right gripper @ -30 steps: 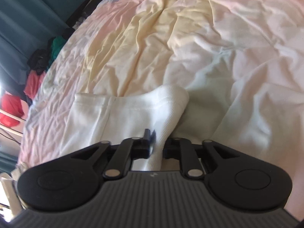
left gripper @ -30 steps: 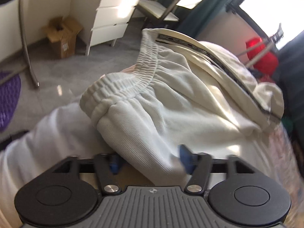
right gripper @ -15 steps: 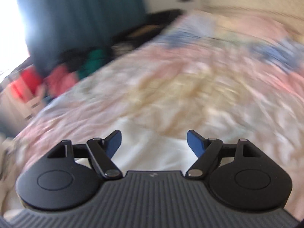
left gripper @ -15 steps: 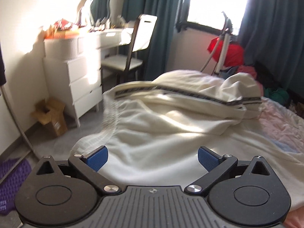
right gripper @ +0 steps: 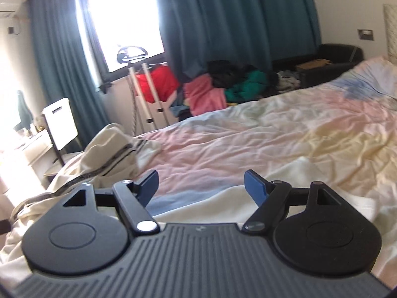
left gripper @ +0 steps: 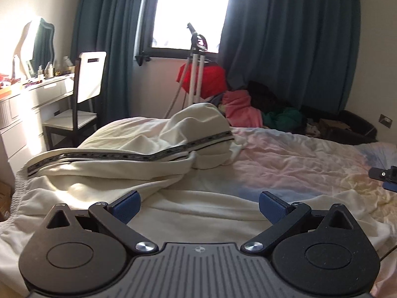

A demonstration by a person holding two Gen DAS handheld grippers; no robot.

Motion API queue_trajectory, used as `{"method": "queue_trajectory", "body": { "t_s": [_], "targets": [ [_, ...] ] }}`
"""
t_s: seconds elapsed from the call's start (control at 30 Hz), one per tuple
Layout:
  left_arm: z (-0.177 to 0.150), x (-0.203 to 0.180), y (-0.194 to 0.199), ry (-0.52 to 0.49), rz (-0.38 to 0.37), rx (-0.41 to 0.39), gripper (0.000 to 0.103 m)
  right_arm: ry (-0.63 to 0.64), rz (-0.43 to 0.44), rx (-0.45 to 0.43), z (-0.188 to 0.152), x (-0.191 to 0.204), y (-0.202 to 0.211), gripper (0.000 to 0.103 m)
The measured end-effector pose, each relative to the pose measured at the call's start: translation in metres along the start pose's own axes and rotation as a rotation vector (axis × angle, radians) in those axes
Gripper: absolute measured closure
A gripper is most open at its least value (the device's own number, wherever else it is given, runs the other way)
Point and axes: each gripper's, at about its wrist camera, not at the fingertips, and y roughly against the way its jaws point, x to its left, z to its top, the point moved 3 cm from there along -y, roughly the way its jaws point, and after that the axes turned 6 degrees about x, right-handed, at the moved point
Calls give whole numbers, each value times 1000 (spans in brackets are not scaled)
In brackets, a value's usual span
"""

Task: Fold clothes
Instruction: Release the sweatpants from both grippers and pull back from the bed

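Observation:
A white garment lies flat on the bed just below my left gripper, which is open and empty above it. The same white cloth lies under my right gripper, also open and empty. A cream garment with a black patterned stripe is heaped at the bed's left end; it also shows in the right wrist view. The right gripper's tip shows at the right edge of the left wrist view.
The bed has a rumpled pastel sheet. Beyond it are a pile of pink, green and dark clothes, a red item on a white stand, a chair, a dresser and teal curtains.
Both grippers let go of the white garment, opened and lifted away from the bed. Both views now look level across the room instead of down at the cloth.

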Motion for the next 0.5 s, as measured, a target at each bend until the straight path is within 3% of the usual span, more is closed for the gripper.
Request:
{"method": "queue_trajectory", "body": {
  "t_s": [0.2,0.5],
  "targets": [
    [-8,-26,-37,-43,-20,-38,1,23,53,-17,-12,24,-6,25],
    [-41,-13,-74,-48,-16,-6,1,23,63,0,-24,38,-31,25]
  ]
}}
